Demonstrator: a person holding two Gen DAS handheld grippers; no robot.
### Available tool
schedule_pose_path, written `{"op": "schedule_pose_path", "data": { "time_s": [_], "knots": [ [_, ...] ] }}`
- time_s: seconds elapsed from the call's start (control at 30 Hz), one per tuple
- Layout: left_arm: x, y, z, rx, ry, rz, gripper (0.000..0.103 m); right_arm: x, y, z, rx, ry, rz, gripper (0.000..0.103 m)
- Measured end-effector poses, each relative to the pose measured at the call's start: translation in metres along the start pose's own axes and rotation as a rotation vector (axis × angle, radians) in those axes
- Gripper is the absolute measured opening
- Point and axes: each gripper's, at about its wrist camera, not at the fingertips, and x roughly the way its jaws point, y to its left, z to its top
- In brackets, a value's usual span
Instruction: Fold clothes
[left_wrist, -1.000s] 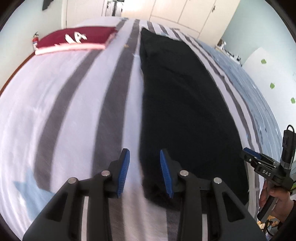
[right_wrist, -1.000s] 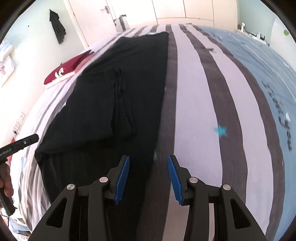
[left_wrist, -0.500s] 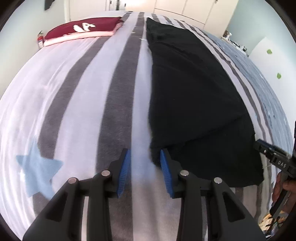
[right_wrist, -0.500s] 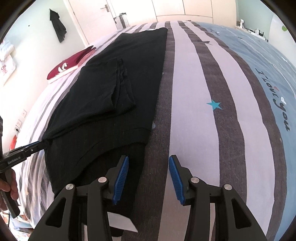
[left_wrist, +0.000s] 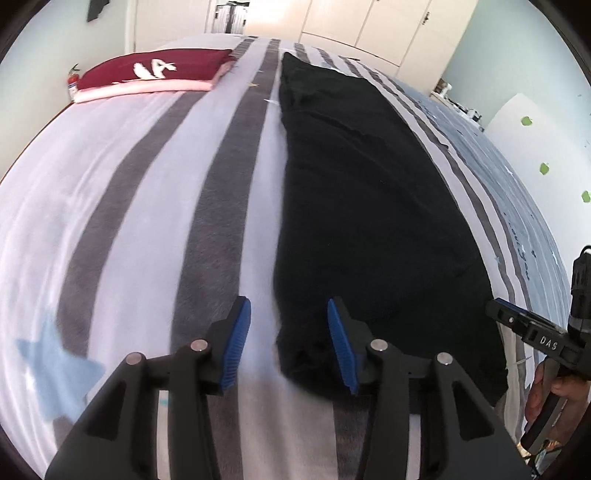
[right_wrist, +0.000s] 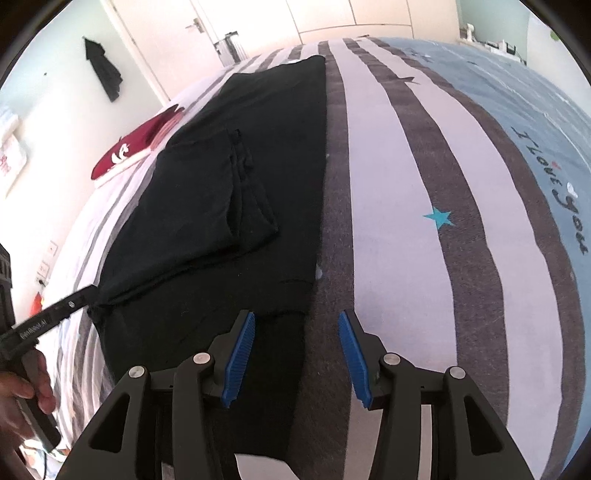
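Note:
A black garment (left_wrist: 365, 206) lies lengthwise on the striped bed, with a sleeve folded over its body (right_wrist: 218, 192). My left gripper (left_wrist: 286, 338) is open over the garment's near left corner, which sits bunched between the fingers. My right gripper (right_wrist: 295, 350) is open over the garment's near right corner, with the hem edge just ahead of its left finger (right_wrist: 240, 350). Each gripper also shows in the other's view: the right one (left_wrist: 524, 325) at the garment's right edge, the left one (right_wrist: 55, 314) touching its left corner.
The grey-and-white striped bedspread (left_wrist: 147, 206) turns blue with lettering on the right (right_wrist: 535, 110). A folded maroon and pink garment stack (left_wrist: 151, 72) lies at the far left. Wardrobe doors (left_wrist: 369, 26) and a wall stand beyond the bed.
Both grippers have come in low to the garment's near corners. The left gripper's jaws now straddle the bunched left corner. Both stay open.

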Motion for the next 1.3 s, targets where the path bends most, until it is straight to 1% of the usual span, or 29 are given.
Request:
{"op": "schedule_pose_path", "data": {
  "time_s": [0.23, 0.33, 0.47, 0.53, 0.6, 0.73, 0.87, 0.93, 1.0, 1.07, 1.13, 1.2, 1.3],
  "knots": [
    [-0.001, 0.006, -0.009, -0.039, 0.018, -0.037, 0.042, 0.000, 0.007, 0.001, 0.020, -0.009, 0.031, 0.045],
    [0.000, 0.007, -0.013, -0.060, 0.025, -0.047, 0.042, 0.008, 0.011, -0.001, 0.008, 0.011, 0.014, 0.046],
    [0.003, 0.000, -0.019, -0.049, 0.045, -0.069, 0.041, 0.011, 0.011, -0.003, 0.016, 0.011, 0.028, 0.051],
    [0.006, -0.007, -0.026, -0.012, 0.064, -0.071, 0.041, 0.013, 0.013, -0.005, 0.001, 0.012, 0.032, 0.052],
    [0.006, -0.011, -0.029, 0.016, 0.059, -0.058, 0.041, 0.014, 0.015, -0.007, -0.019, 0.010, 0.029, 0.053],
    [0.004, -0.004, -0.022, -0.033, 0.052, -0.078, 0.041, 0.016, 0.018, -0.009, -0.029, 0.005, 0.023, 0.053],
    [0.007, -0.007, -0.021, -0.030, 0.051, -0.065, 0.041, 0.016, 0.019, -0.010, -0.014, 0.012, 0.030, 0.053],
    [0.008, -0.008, -0.021, -0.028, 0.051, -0.061, 0.041, 0.018, 0.020, -0.010, -0.009, 0.009, 0.028, 0.055],
    [0.009, -0.008, -0.020, -0.026, 0.050, -0.061, 0.041, 0.020, 0.022, -0.010, -0.006, 0.007, 0.026, 0.062],
    [0.010, -0.010, -0.020, -0.012, 0.048, -0.049, 0.041, 0.022, 0.024, -0.011, -0.004, 0.004, 0.024, 0.065],
    [0.010, -0.011, -0.019, -0.007, 0.049, -0.042, 0.035, 0.022, 0.024, -0.010, 0.008, 0.002, 0.033, 0.065],
    [0.011, -0.013, -0.018, -0.002, 0.050, -0.037, 0.032, 0.021, 0.020, -0.007, 0.031, 0.008, 0.056, 0.065],
    [0.010, -0.015, -0.017, 0.007, 0.051, -0.031, 0.032, 0.018, 0.018, -0.007, 0.044, 0.019, 0.082, 0.063]
  ]
}}
